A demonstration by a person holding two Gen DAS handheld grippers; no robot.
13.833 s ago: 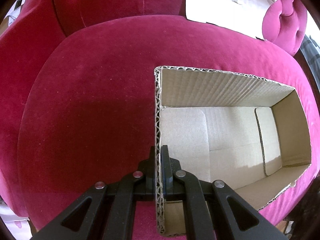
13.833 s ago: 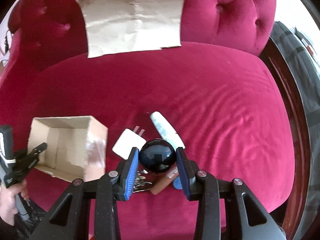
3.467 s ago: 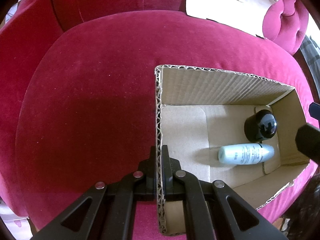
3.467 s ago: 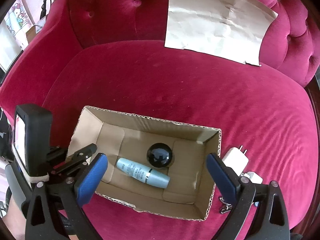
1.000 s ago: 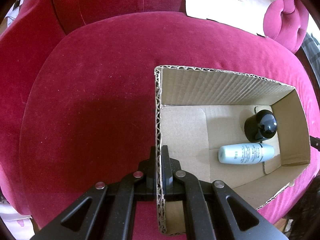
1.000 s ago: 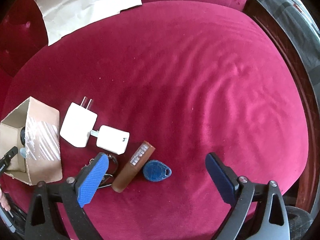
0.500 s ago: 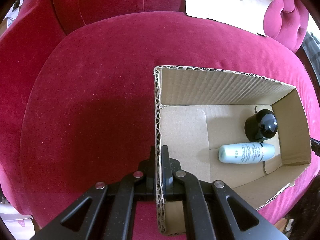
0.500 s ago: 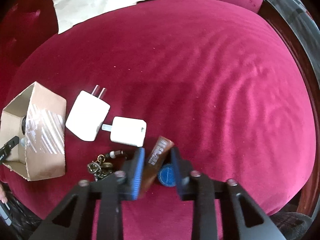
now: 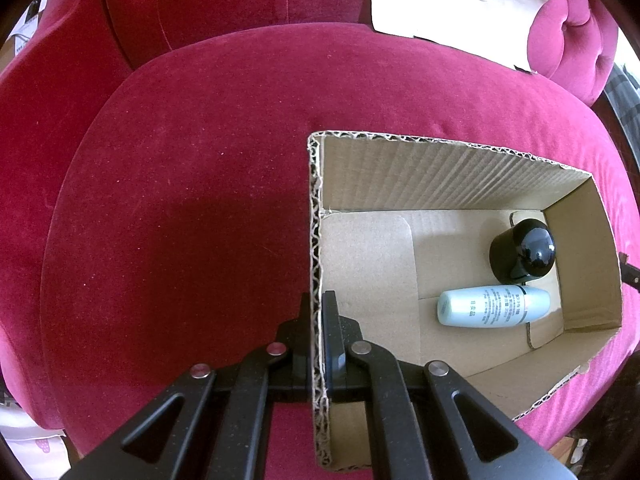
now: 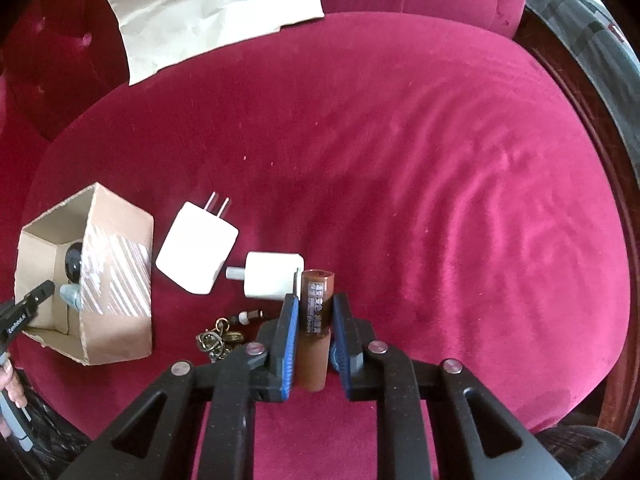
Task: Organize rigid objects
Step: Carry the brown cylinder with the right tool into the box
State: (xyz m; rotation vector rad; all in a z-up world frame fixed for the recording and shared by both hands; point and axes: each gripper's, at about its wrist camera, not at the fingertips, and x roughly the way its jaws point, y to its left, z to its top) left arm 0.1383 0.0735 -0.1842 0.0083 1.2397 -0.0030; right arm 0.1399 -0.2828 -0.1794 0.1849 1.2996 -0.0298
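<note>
My left gripper (image 9: 319, 308) is shut on the near wall of an open cardboard box (image 9: 400, 168) on the red velvet seat. A black round-topped jar (image 9: 522, 256) and a pale blue bottle (image 9: 494, 306) lie inside it. My right gripper (image 10: 314, 308) is shut on a brown tube (image 10: 314, 328), holding it just above the seat. The box (image 10: 116, 284) stands at the left in the right wrist view. A large white plug charger (image 10: 196, 250), a small white adapter (image 10: 272, 276) and a bunch of brass keys (image 10: 218, 338) lie between the box and the tube.
A sheet of brown paper (image 10: 208, 8) leans on the tufted chair back; it also shows in the left wrist view (image 9: 456, 4). The seat's dark wooden rim (image 10: 592, 128) curves along the right. The left gripper (image 10: 24, 312) shows at the box's edge.
My right gripper has closed on the brown tube and lifted it off the seat, straightening it between the pads. The blue key fob is now hidden. The left gripper and box stay put.
</note>
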